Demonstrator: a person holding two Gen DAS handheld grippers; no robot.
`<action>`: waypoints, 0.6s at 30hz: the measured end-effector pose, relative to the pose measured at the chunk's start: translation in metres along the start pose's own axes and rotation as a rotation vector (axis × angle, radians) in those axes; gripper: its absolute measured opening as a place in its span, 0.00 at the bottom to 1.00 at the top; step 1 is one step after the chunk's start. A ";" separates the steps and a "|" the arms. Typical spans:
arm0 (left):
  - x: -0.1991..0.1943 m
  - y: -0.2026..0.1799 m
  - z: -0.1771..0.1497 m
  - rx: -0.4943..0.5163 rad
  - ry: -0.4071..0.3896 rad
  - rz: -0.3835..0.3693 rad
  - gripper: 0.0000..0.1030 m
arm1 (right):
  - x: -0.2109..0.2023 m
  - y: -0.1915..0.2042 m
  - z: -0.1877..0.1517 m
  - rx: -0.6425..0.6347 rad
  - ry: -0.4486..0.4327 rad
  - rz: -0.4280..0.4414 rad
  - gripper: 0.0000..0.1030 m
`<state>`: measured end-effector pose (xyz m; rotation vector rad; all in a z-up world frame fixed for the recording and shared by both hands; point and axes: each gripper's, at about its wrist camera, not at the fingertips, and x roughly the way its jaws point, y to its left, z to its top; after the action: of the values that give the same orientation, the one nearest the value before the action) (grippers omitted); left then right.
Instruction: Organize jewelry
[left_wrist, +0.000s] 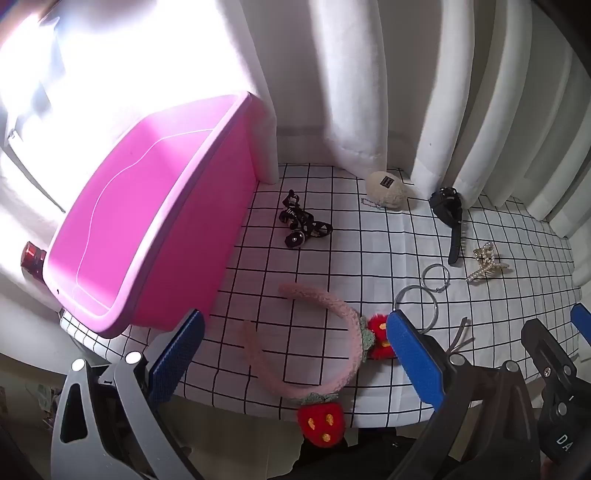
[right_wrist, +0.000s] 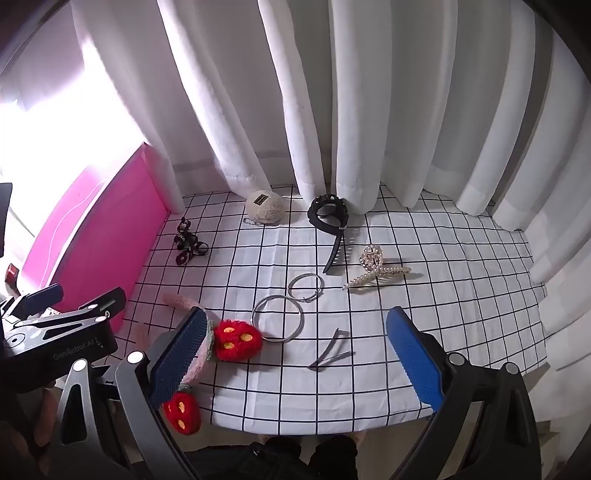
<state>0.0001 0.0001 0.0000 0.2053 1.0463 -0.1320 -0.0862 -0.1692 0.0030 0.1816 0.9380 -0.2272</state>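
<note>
A pink bin (left_wrist: 122, 236) stands at the table's left and also shows in the right wrist view (right_wrist: 92, 236). On the checked cloth lie a pink headband with red strawberries (left_wrist: 332, 354), two silver rings (right_wrist: 291, 306), a pearl hair claw (right_wrist: 376, 269), a black watch (right_wrist: 330, 218), a black bow clip (left_wrist: 301, 221), a beige plush keychain (left_wrist: 388, 190) and grey hairpins (right_wrist: 328, 350). My left gripper (left_wrist: 291, 354) is open above the headband. My right gripper (right_wrist: 295, 354) is open above the hairpins, holding nothing.
White curtains (right_wrist: 332, 110) hang behind the table. A red bottle cap (left_wrist: 31, 254) sits left of the bin. The cloth's front edge (right_wrist: 295, 428) is just below the grippers.
</note>
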 end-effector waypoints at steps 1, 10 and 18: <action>0.000 0.000 0.000 0.002 -0.001 -0.001 0.94 | 0.000 0.000 0.000 0.001 0.000 0.002 0.91; 0.002 0.007 0.003 0.000 0.005 -0.008 0.94 | 0.004 0.004 0.001 -0.001 0.005 0.007 0.91; 0.003 0.002 0.004 -0.006 0.008 -0.001 0.94 | 0.005 0.000 -0.001 0.000 0.013 0.013 0.91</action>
<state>0.0054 0.0013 -0.0009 0.2003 1.0549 -0.1292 -0.0841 -0.1697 -0.0017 0.1899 0.9494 -0.2141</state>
